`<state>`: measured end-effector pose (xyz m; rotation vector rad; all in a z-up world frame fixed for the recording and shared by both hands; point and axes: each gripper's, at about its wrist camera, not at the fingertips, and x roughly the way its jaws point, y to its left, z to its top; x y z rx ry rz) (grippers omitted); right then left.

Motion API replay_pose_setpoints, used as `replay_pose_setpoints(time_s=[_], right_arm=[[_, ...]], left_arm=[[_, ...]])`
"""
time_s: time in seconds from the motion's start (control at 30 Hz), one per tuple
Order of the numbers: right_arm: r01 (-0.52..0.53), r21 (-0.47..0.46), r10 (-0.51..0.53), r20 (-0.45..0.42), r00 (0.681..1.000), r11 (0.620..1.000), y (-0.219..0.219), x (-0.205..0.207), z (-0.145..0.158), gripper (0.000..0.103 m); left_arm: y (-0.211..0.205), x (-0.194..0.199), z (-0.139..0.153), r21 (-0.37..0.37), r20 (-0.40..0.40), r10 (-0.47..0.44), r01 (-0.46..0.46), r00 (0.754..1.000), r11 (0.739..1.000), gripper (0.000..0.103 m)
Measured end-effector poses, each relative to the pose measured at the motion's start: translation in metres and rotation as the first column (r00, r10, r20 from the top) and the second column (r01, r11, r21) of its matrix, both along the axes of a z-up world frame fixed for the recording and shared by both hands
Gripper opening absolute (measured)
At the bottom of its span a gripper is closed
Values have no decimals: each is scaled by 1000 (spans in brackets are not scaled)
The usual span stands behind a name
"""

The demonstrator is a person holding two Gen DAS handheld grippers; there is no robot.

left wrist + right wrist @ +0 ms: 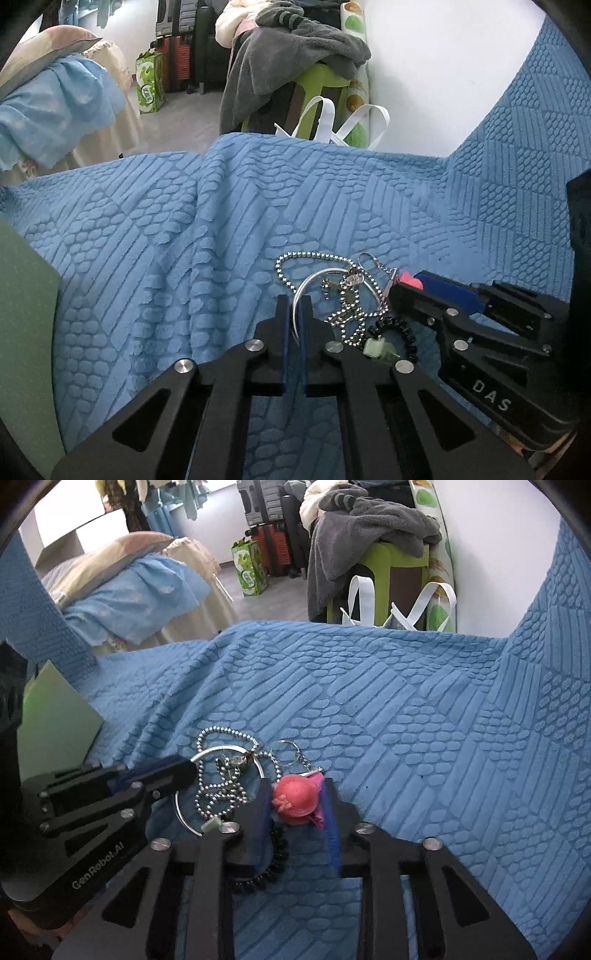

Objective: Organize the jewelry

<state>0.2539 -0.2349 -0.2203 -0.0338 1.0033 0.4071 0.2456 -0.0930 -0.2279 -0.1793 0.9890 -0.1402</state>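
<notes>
While the jewelry lies in one tangled heap on the blue bedspread [207, 236], the step in hand appears to be separation of individual pieces from that heap. The heap sits in the lower centre of both views and comprises a silver bangle [301, 291], a ball chain [314, 258], a black beaded bracelet [408, 334], a pale green charm [375, 349] and a pink charm [295, 797] on a key ring [286, 753].

The left hand-held gripper [294, 314] is closed almost fully, with its blue pads clamped on the rim of the silver bangle. The right hand-held gripper [297, 805] straddles the pink charm; its jaws stand partly closed, the right pad touching the charm's magenta edge, while contact on the left side cannot be confirmed.

The ball chain crosses over the bangle and runs close to the key ring, so the pieces are probably interlinked. The next move likely calls for a firm grip on the pink charm, followed by slow, opposed pulls that draw charm and bangle apart without dragging the chain.

A green board [55, 716] lies at the left edge.
</notes>
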Motion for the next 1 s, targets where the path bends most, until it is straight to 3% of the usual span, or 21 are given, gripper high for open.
replay_pose_setpoints(time_s=[0.33, 1.0], right_arm=[[64, 28, -65, 62, 996, 998, -12, -6, 35, 22], [95, 56, -104, 191, 976, 994, -14, -39, 110, 22]], left_arm=[[7, -12, 37, -39, 53, -11, 13, 999, 999, 3], [24, -44, 128, -81, 194, -13, 29, 981, 996, 3]])
